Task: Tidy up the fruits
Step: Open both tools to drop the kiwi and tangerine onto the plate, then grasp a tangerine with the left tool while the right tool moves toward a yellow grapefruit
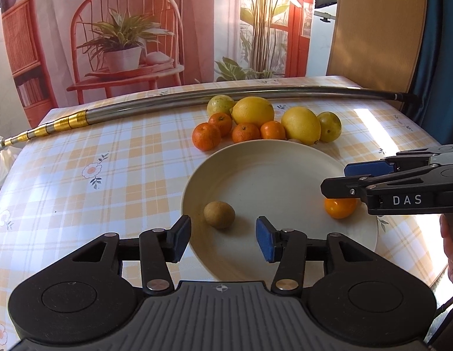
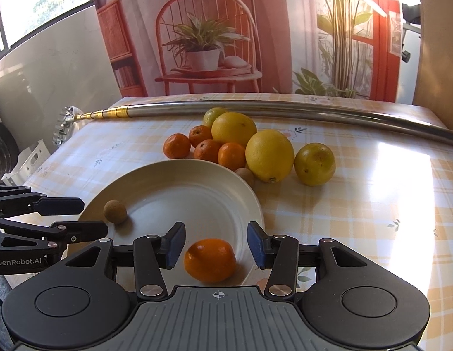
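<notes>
Plate (image 2: 249, 196) holds tangerine (image 2: 210, 259) and, seemingly, longan (image 2: 115, 211); both jaws gape empty.

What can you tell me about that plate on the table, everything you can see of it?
The plate is round, cream-coloured and shallow, with a smooth, faintly ringed surface that looks like ceramic or melamine. It lies flat on the checked tablecloth, partly sunlit. Two fruits lie in it, apart from each other: a small brown fruit and an orange mandarin. Another small brown fruit sits at its far rim, before the fruit pile. Both open grippers hover at its near side, neither visibly touching it.
</notes>
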`<state>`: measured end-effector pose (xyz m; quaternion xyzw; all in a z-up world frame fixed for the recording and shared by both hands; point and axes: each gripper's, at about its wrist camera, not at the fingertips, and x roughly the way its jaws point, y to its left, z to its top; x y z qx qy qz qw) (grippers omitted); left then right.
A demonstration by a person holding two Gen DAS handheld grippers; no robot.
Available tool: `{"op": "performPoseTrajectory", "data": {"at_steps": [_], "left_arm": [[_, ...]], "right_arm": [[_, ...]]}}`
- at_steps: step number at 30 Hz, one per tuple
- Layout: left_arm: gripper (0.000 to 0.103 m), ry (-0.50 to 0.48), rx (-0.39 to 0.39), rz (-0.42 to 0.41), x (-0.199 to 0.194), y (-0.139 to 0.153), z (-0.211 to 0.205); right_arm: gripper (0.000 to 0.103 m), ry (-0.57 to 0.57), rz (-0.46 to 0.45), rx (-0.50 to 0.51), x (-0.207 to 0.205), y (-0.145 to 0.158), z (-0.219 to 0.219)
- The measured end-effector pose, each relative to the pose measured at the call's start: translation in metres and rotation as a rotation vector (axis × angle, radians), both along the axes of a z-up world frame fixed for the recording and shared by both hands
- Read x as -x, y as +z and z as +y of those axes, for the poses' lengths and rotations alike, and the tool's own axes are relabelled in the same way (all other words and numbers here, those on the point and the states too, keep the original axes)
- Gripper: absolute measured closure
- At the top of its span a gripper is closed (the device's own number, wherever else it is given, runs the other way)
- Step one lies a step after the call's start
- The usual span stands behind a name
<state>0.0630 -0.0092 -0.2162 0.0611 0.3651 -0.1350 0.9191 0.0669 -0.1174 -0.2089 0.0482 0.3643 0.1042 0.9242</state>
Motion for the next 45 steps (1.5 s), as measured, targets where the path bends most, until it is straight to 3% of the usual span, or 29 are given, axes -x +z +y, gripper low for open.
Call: {"op": "performPoseTrajectory", "data": {"at_steps": [19, 22, 27, 37, 40, 45], "left_arm": [[0.052, 0.044, -0.007, -0.033, -0.003, 0.004, 0.006], [0.052, 0.063, -0.018, -0.054, -0.010, 0.014, 0.012], [0.052, 0.079, 0.046, -0.064, -0.030, 0.040, 0.029], [0.052, 0.093, 0.069, -0.132, -0.074, 0.088, 0.042], [0.052, 0.081, 0.063, -0.126, -0.086, 0.088, 0.039], [0.052, 0.043, 0.074, -0.033, -0.110, 0.067, 0.030]], "right_arm": [[0.059, -0.038, -0.033, -0.018, 0.002, 0.006, -0.008], [0.059, -0.057, -0.060, -0.013, -0.001, 0.014, -0.014], [0.059, -0.083, -0.120, 0.020, -0.010, 0.033, -0.027], [0.059, -0.124, -0.195, 0.055, -0.042, 0.058, -0.048], [0.059, -0.139, -0.190, 0.054, -0.051, 0.057, -0.054], [0.059, -0.152, -0.160, 0.044, -0.057, 0.048, -0.060]]}}
